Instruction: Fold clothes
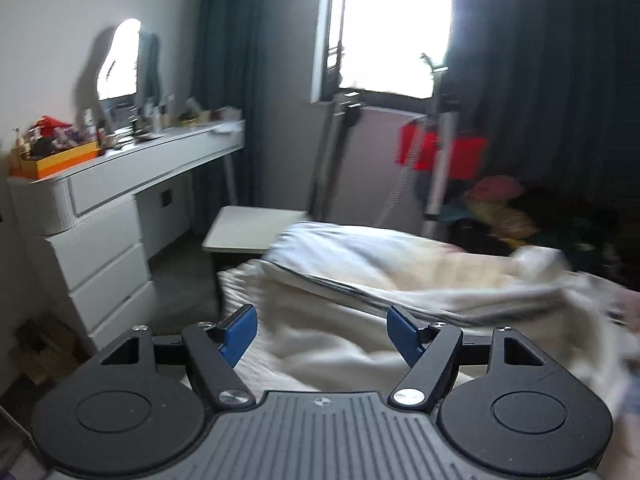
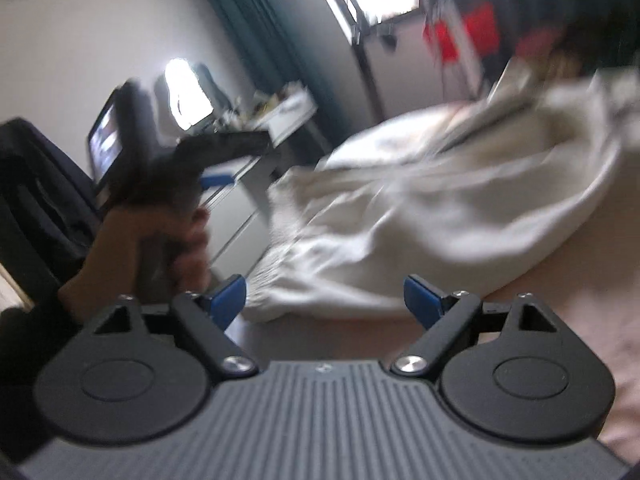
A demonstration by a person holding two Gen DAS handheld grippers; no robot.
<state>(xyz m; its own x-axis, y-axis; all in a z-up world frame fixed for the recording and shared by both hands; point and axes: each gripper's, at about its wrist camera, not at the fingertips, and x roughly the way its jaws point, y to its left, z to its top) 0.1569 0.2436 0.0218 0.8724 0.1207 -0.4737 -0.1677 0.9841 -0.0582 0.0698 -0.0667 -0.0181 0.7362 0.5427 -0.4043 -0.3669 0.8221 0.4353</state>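
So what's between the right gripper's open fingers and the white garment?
In the right wrist view, only a short strip of bare pinkish bedsheet separates the right gripper from the white garment.

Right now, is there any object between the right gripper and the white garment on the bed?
Nothing visible does. The right gripper is open, and the white garment lies directly ahead of its fingers. The left gripper, in the person's hand, is off to the side.
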